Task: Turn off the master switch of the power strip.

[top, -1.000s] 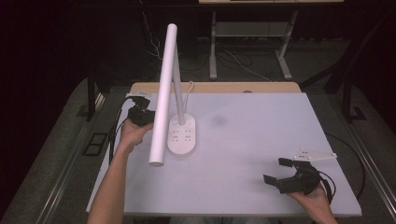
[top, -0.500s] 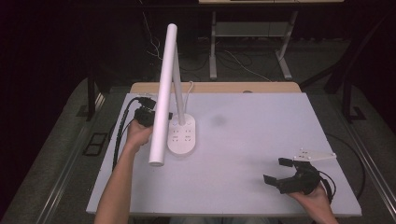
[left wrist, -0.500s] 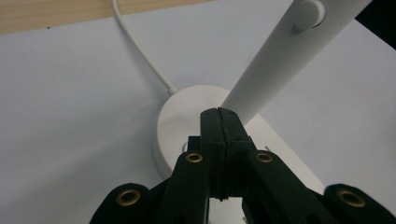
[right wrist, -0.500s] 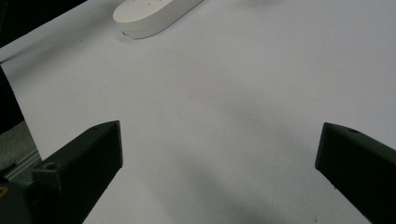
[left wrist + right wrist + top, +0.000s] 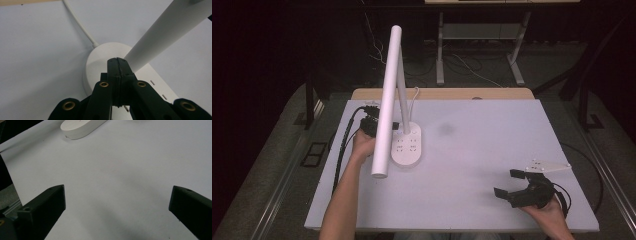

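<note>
A white desk lamp stands on the table's left half; its oval base [image 5: 406, 146] has socket slots, and its long head bar [image 5: 386, 100] slants toward me. My left gripper [image 5: 392, 125] reaches in from the left behind that bar. In the left gripper view, the left gripper [image 5: 117, 60] is shut with nothing between its jaws, and its tip is over the base [image 5: 97, 62] right beside the lamp's stem [image 5: 162, 32]. My right gripper [image 5: 516, 183] rests near the front right edge, jaws wide open and empty. The right gripper [image 5: 117, 202] faces bare table, with the lamp base [image 5: 82, 127] far off.
The lamp's white cord [image 5: 80, 25] runs off the back of the pale table [image 5: 482, 145]. A black cable [image 5: 343, 145] trails from the left gripper along the table's left edge. Metal desk legs [image 5: 439, 50] stand on the dark floor behind.
The left gripper has edged right, closer to the lamp's stem and base. The right gripper has stayed where it was.
</note>
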Motion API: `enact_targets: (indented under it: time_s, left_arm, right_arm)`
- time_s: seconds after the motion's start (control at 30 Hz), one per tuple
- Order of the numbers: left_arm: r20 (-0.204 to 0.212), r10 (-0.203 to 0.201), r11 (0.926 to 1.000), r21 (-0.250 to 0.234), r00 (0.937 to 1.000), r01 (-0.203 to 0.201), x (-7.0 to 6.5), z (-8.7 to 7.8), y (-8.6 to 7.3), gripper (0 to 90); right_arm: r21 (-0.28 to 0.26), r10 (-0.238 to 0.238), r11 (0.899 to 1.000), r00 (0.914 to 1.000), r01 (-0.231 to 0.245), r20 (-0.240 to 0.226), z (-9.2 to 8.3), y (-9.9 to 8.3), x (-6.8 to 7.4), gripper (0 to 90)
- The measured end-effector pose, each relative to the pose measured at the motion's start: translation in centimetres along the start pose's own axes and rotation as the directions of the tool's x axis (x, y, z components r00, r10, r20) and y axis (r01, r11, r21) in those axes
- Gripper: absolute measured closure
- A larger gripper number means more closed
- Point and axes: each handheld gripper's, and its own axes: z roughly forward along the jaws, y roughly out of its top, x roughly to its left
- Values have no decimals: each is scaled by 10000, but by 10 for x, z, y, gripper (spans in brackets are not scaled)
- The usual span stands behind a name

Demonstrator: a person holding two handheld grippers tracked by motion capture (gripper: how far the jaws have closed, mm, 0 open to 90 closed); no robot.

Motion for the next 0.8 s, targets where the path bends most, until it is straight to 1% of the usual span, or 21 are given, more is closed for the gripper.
enact_targets:
  time_s: [0.1,0.2,0.23,0.4,0.43,0.47,0.53,0.6,0.67,0.7,0.73,0.8]
  left_arm:
    - [6,33,10000,-52,10000,-33,0,2,-1,895]
    - [-63,60,9999,118,10000,-60,0,4,-2,895]
    - [-72,16,10000,83,10000,-15,0,6,-2,895]
    - [-139,11,9996,277,9999,-7,1,10,-5,895]
    - [-132,-88,9995,305,9999,92,1,11,-5,895]
    - [-136,-74,9993,372,9999,79,2,12,-6,895]
    - [17,-233,9993,276,9997,233,3,13,-9,894]
    - [62,-370,9992,184,9993,368,5,13,-10,895]
    - [-30,-416,9988,253,9991,417,4,13,-11,896]
    - [-135,-391,9989,261,9991,394,3,14,-10,896]
    - [-292,-158,9989,429,9994,171,1,14,-10,897]
    - [-383,86,9990,437,9992,-69,-2,15,-9,898]
  right_arm:
    - [-1,-39,10000,10000,39,-6,0,0,0,3]
    - [20,-22,10000,10000,22,-8,0,0,0,3]
    - [23,-24,10000,10000,24,-10,0,0,0,3]
    - [35,-83,10000,10000,83,-31,1,0,0,3]
    - [50,-82,10000,10000,82,-54,1,0,0,3]
    - [66,-80,9999,9999,80,-62,1,0,0,3]
    - [84,-90,9999,9999,91,-88,2,1,0,3]
    - [88,-95,9999,9999,96,-121,2,1,0,3]
    - [72,-111,9999,9998,112,-135,2,1,0,3]
    - [73,-110,9999,9998,111,-138,2,1,0,3]
    - [83,-109,9999,9998,111,-144,2,1,0,3]
    - [98,-120,9999,9999,121,-106,2,1,1,3]
